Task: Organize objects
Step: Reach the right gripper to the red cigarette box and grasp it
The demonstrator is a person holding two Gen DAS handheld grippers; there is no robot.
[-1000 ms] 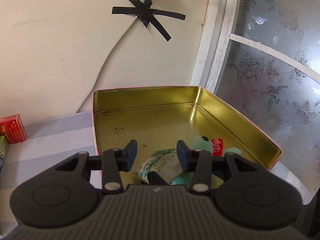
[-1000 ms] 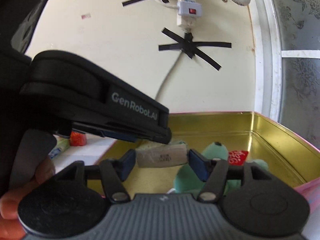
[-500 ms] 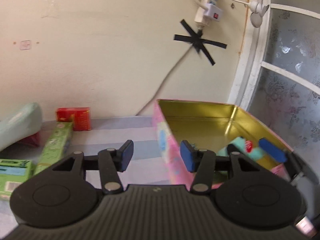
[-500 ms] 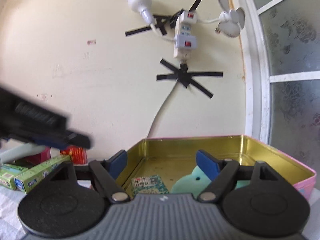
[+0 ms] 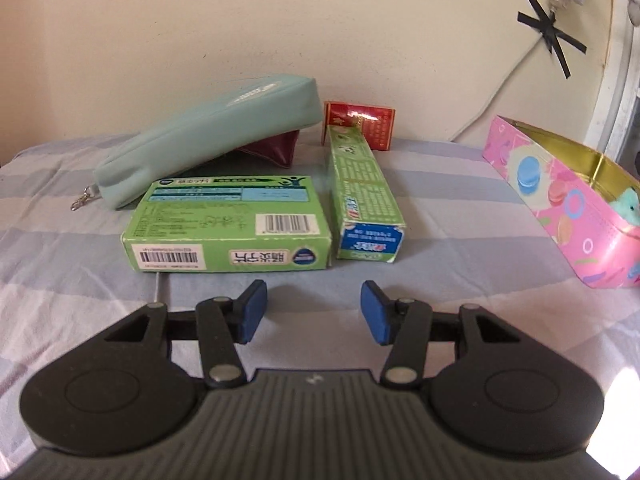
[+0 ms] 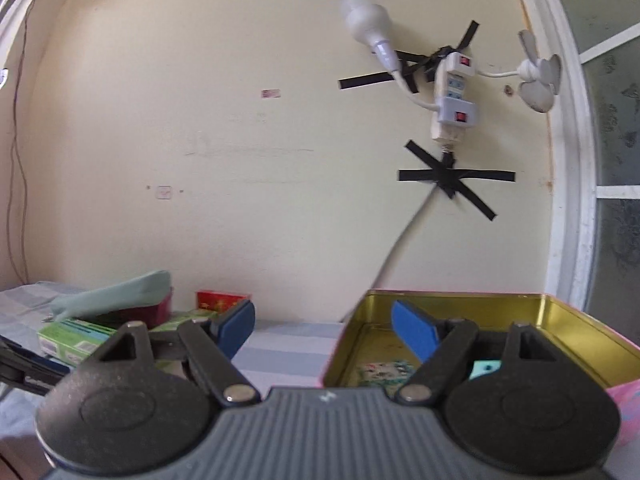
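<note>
- Left hand-held gripper (image 5: 313, 312): blue pads spread apart, nothing between them; it hovers low over the striped grey-and-lilac cloth covering the desk (image 5: 440, 200).
- Just ahead of its left pad lies a flat green cardboard box with barcodes (image 5: 230, 226), printed side up.
- Beside that box, ahead of the right pad, lies a long narrow green toothpaste carton (image 5: 366, 196), its end face toward the camera.
- Beyond the flat box, a pale teal zippered fabric pouch (image 5: 212, 132) leans tilted on a dark maroon pouch (image 5: 274, 150).
- A small red cardboard box (image 5: 360, 122) stands behind the toothpaste carton, near the wall.
- Far right of the left hand-held gripper sits an open pink patterned tin with gold interior (image 5: 560, 196); a mint-green plush item (image 5: 628, 206) shows inside.
- Right hand-held gripper (image 6: 323, 330): pads spread wide, holding nothing; its right pad is over the tin's near-left corner, its left pad over the cloth.
- Inside the tin, in the right wrist view, a small patterned green packet (image 6: 384, 372) lies on the floor.
</note>
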